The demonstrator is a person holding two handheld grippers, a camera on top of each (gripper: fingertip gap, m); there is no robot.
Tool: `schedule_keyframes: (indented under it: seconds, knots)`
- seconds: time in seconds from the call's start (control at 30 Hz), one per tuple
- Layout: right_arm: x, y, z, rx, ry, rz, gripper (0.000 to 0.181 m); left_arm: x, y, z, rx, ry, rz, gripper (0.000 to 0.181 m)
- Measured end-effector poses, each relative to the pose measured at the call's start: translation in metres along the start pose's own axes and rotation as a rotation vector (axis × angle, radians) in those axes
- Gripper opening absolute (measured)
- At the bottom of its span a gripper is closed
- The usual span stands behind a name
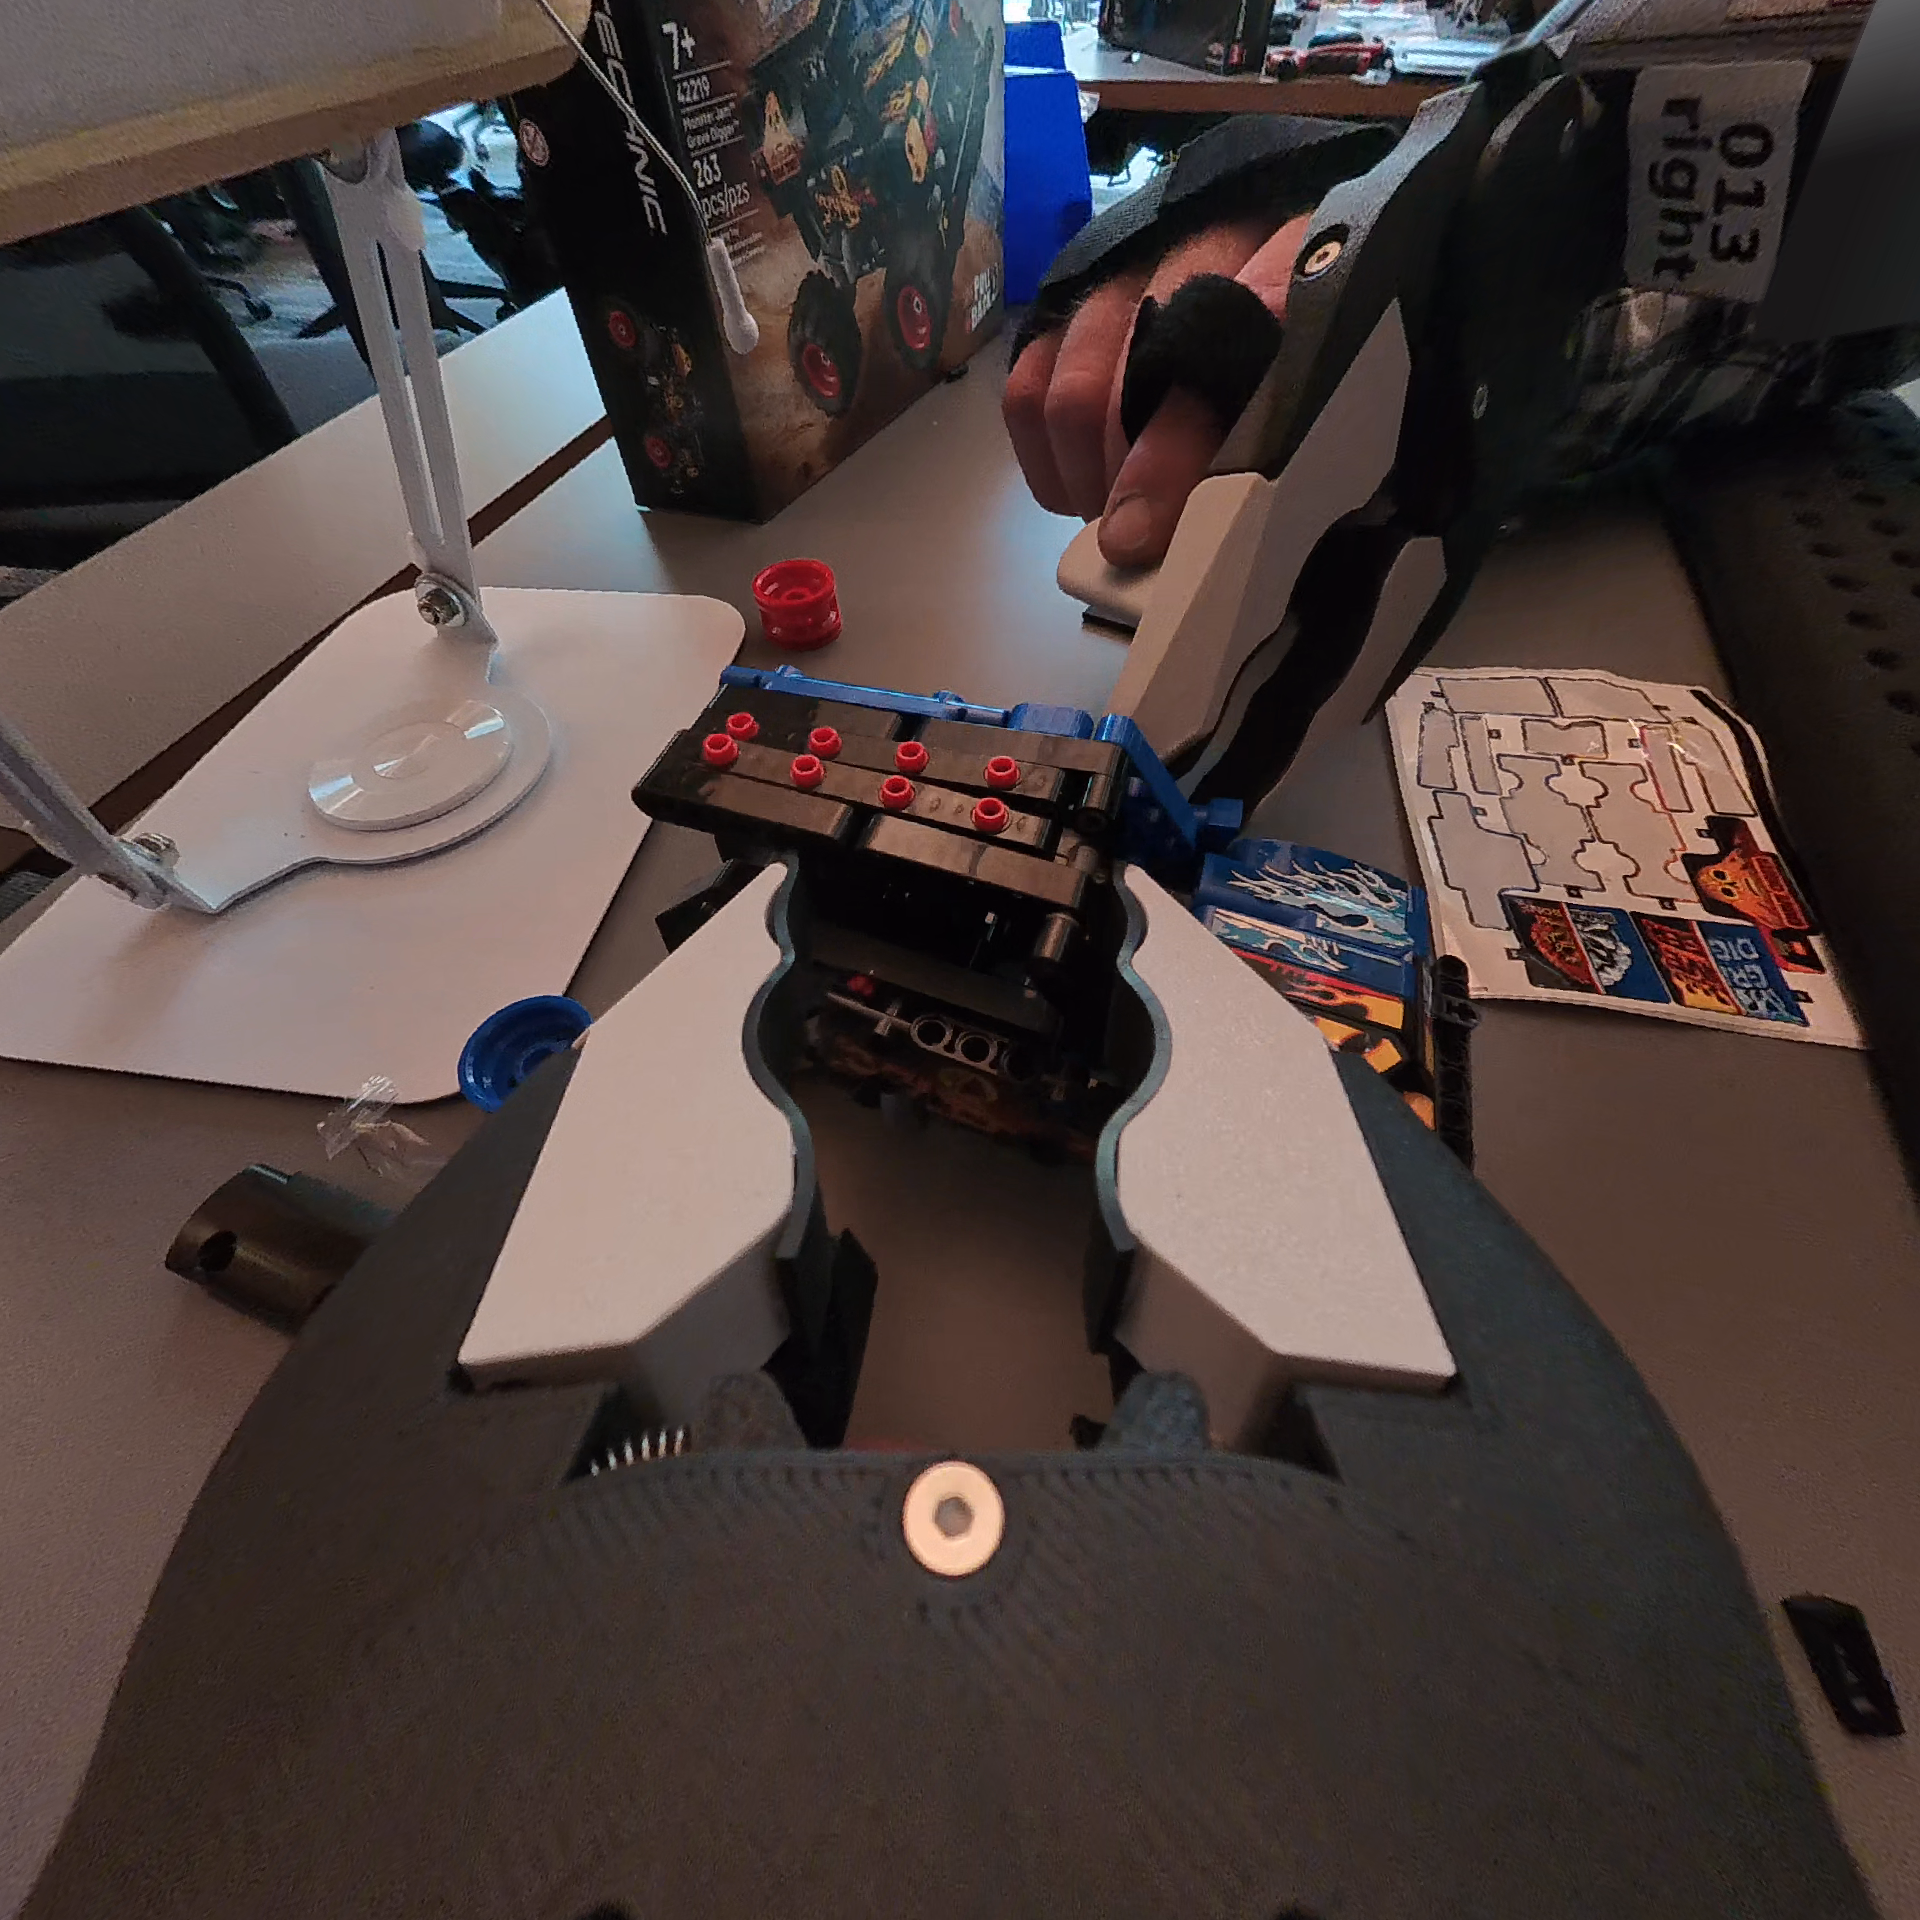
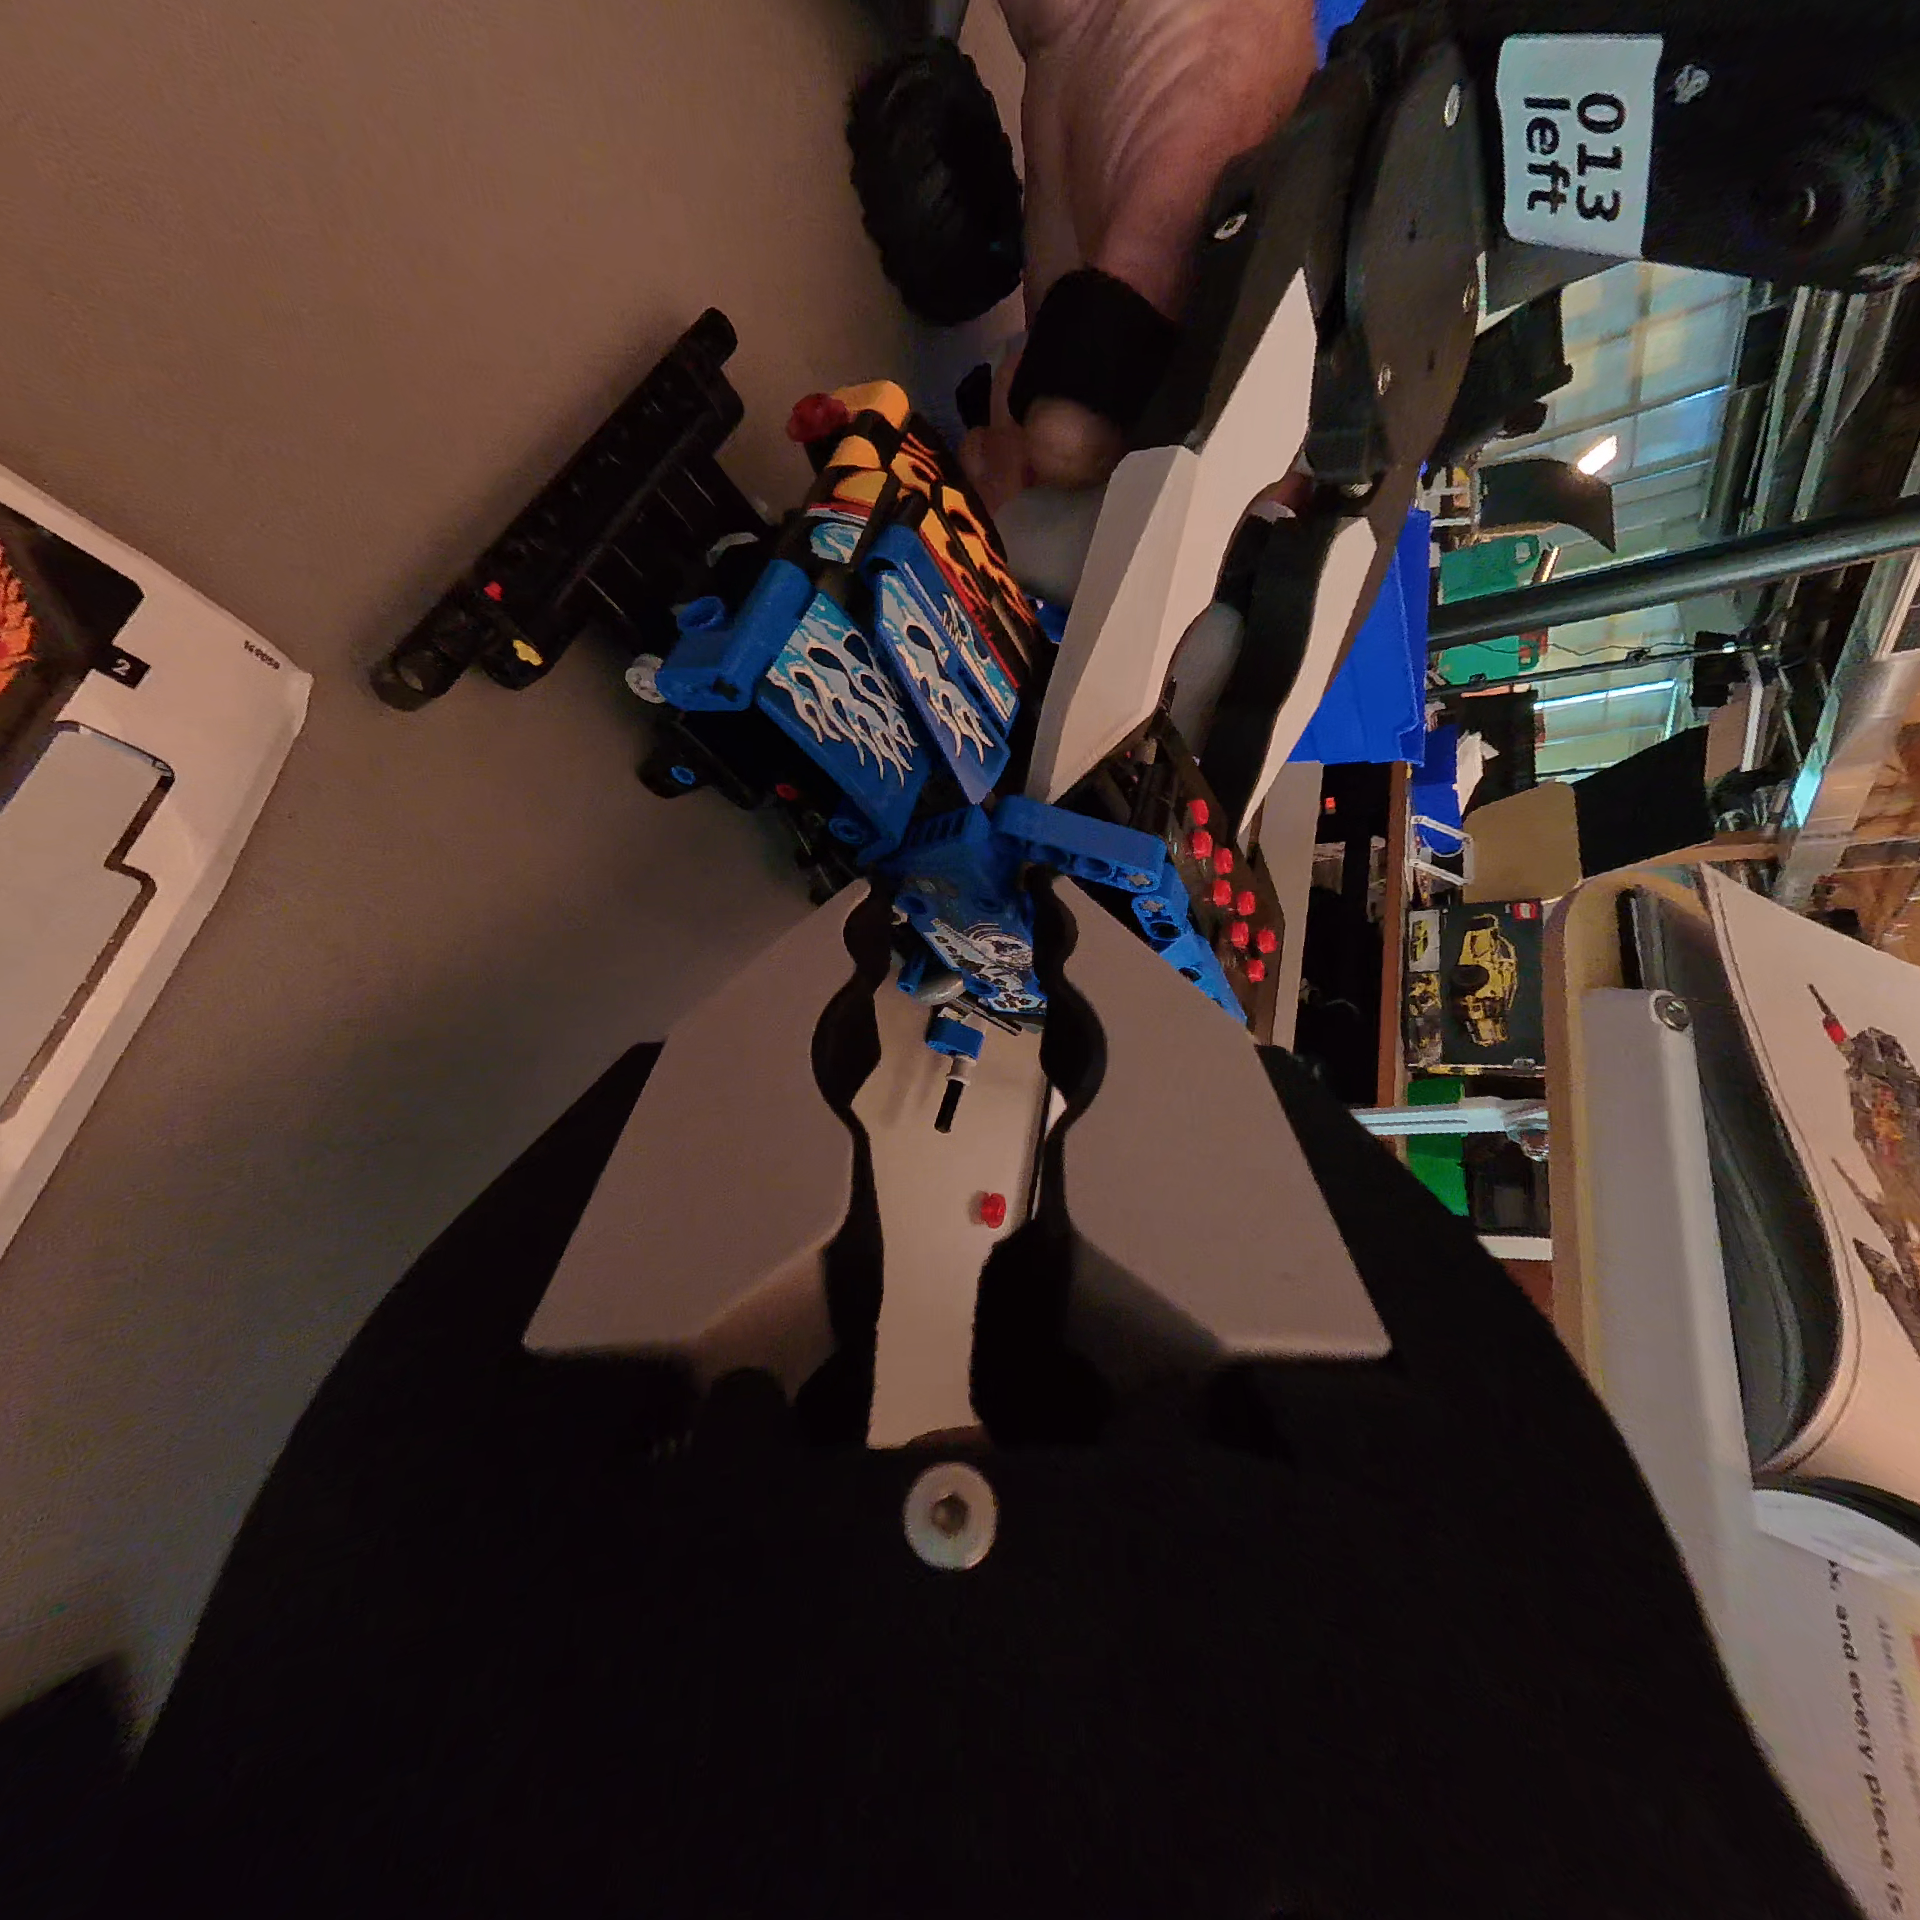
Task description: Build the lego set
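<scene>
Lego truck [image 1: 914,831] clamped between left tongs [image 1: 951,904], right tongs [image 2: 961,914] gripping blue end.

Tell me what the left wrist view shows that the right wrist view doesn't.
Only the left wrist view shows a loose red plastic wheel hub and a white lamp base. Only the right wrist view shows a black rubber tyre and an open instruction booklet. Both show the blue and black lego truck model, flanked by the left gripper and right gripper.
</scene>
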State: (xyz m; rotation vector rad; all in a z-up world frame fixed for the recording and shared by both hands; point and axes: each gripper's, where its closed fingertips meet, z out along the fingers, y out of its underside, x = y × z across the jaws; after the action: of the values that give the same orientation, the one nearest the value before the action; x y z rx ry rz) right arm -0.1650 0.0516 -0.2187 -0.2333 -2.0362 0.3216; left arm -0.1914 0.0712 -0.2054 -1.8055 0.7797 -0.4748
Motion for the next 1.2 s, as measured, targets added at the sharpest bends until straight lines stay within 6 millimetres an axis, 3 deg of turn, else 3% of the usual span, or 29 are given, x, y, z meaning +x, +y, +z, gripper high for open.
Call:
schedule_keyframes:
  seconds: [0.33,0.37,0.4,0.47,0.53,0.67,0.77,0.97,1.13,1.2]
  knots:
    - [-0.003,0.002,-0.008,-0.013,-0.116,0.051,0.022,0.003,0.001,0.003,-0.014,-0.008,0.05,0.058]
    - [0.003,0.003,-0.01,-0.014,-0.096,0.058,0.0,0.004,0.001,0.004,-0.015,-0.007,0.052,0.057]
    - [0.003,0.005,-0.015,-0.012,-0.127,0.06,0.0,0.004,0.001,0.003,-0.018,-0.004,0.054,0.056]
    - [-0.019,0.016,-0.019,-0.044,-0.268,0.082,0.0,0.002,0.001,0.001,-0.012,-0.006,0.037,0.054]
    - [-0.036,0.017,-0.011,-0.039,-0.297,0.104,0.0,0.001,0.0,0.002,-0.016,-0.012,0.037,0.053]
    - [-0.014,0.003,-0.019,0.017,-0.299,0.202,0.002,-0.001,0.0,0.001,-0.042,-0.031,0.064,0.054]
    - [0.006,-0.004,-0.025,0.101,-0.259,0.355,0.016,-0.003,0.002,-0.002,-0.061,-0.037,0.05,0.053]
    - [0.002,-0.012,-0.013,0.126,-0.247,0.43,0.023,0.001,-0.001,-0.004,-0.109,-0.065,0.108,0.062]
    - [0.004,-0.012,-0.006,0.112,-0.219,0.472,0.017,0.003,-0.006,-0.007,-0.176,-0.136,0.192,0.063]
    - [0.006,-0.012,-0.005,0.101,-0.208,0.497,0.014,0.0,-0.011,-0.012,-0.2,-0.18,0.202,0.072]
